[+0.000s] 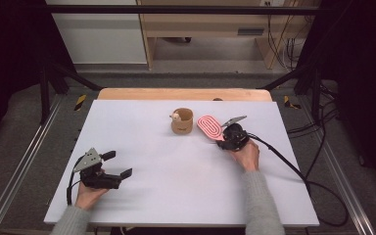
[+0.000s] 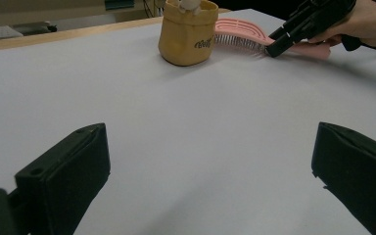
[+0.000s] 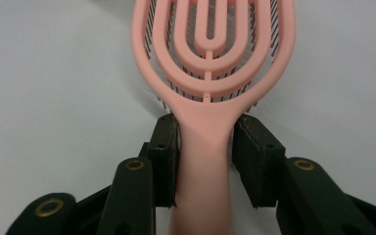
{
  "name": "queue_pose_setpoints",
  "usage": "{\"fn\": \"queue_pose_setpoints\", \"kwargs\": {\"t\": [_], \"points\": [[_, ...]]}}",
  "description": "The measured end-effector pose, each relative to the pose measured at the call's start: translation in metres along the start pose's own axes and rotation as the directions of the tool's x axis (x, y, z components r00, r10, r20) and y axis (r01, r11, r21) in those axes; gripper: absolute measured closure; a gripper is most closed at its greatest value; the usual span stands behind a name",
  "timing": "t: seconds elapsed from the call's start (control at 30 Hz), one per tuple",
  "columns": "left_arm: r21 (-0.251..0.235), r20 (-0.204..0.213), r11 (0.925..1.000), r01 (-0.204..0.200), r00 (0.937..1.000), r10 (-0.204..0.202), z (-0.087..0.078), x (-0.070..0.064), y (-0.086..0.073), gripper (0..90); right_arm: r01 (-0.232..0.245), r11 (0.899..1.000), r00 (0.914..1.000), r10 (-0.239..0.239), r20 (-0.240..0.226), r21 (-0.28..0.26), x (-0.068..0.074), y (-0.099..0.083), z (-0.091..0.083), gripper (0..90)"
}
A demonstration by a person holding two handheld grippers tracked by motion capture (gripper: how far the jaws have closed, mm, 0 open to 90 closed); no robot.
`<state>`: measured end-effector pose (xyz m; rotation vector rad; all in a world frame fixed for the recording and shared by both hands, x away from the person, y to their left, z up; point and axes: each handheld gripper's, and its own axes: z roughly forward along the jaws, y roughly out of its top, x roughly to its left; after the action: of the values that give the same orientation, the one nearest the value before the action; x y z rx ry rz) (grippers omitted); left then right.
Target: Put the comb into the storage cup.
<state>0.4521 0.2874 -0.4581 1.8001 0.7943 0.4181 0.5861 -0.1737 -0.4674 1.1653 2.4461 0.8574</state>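
Pink hairbrush (image 3: 210, 54) lying bristles-down on white table (image 1: 176, 166), just right of tan cup (image 1: 182, 121), handle clamped between jaws of right gripper (image 3: 206, 147), left gripper (image 1: 111, 165) spread wide, well apart near front-left edge.

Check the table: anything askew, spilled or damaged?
Nothing stands out. The pouch stands upright, nothing spilled beside it. The brush lies bristles down, its handle between the jaws of the right hand-held gripper. The left hand-held gripper is open over bare table.
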Motion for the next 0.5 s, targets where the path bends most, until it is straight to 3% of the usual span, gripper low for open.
{"fn": "queue_pose_setpoints", "kwargs": {"t": [0.5], "points": [[0.0, 0.0, 1.0, 0.0, 1.0, 0.0, -0.0001, 0.0, 0.0, 0.9, -0.035, 0.999, 0.9993, 0.035, -0.008, 0.023, -0.0006, 0.0006, -0.0021, 68.2]]}}
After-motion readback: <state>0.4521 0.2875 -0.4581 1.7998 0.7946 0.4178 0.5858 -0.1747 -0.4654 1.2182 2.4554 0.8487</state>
